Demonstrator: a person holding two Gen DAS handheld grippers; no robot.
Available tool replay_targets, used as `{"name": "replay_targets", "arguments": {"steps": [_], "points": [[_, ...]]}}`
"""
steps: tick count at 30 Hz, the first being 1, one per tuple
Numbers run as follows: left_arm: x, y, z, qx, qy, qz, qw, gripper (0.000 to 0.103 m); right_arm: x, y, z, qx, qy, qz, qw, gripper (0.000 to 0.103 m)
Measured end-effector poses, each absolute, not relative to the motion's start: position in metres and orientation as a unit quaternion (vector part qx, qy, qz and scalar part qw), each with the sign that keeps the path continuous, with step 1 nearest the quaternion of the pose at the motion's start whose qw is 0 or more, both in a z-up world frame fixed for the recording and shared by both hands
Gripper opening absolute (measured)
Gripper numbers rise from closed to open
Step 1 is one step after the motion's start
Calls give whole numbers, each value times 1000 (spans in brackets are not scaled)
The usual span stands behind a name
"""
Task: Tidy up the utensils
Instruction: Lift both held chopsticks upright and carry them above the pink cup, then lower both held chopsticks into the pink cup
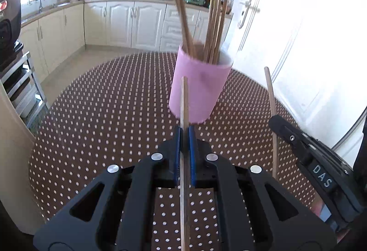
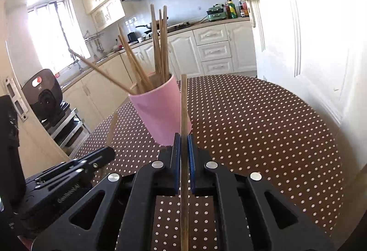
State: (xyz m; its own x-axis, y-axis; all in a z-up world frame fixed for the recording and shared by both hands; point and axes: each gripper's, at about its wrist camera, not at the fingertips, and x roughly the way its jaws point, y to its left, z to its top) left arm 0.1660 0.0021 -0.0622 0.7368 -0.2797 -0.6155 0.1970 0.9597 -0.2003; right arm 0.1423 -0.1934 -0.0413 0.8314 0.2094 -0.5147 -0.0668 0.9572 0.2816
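Pink cup point(image 1: 197, 88): holds chopsticks upright. We clamp one chopstick point(image 1: 184, 113) in the left gripper point(image 1: 184, 136), another chopstick point(image 2: 184, 108) in the right gripper point(image 2: 184, 143), probably for dropping in.

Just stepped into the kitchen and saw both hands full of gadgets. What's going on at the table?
A person is sorting chopsticks with a handheld gripper in each hand. The left gripper is shut on one chopstick, and the right gripper is shut on another chopstick. Both point toward the pink cup on the dotted tablecloth, which already holds a bunch of chopsticks. Neither held stick is in the cup yet.
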Motion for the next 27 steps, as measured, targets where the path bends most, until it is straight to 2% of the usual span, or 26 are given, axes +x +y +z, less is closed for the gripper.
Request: {"name": "replay_targets", "arguments": {"steps": [27], "points": [[179, -14, 28, -87, 210, -134, 964, 8, 148, -199, 39, 132, 119, 91, 980, 5]]}}
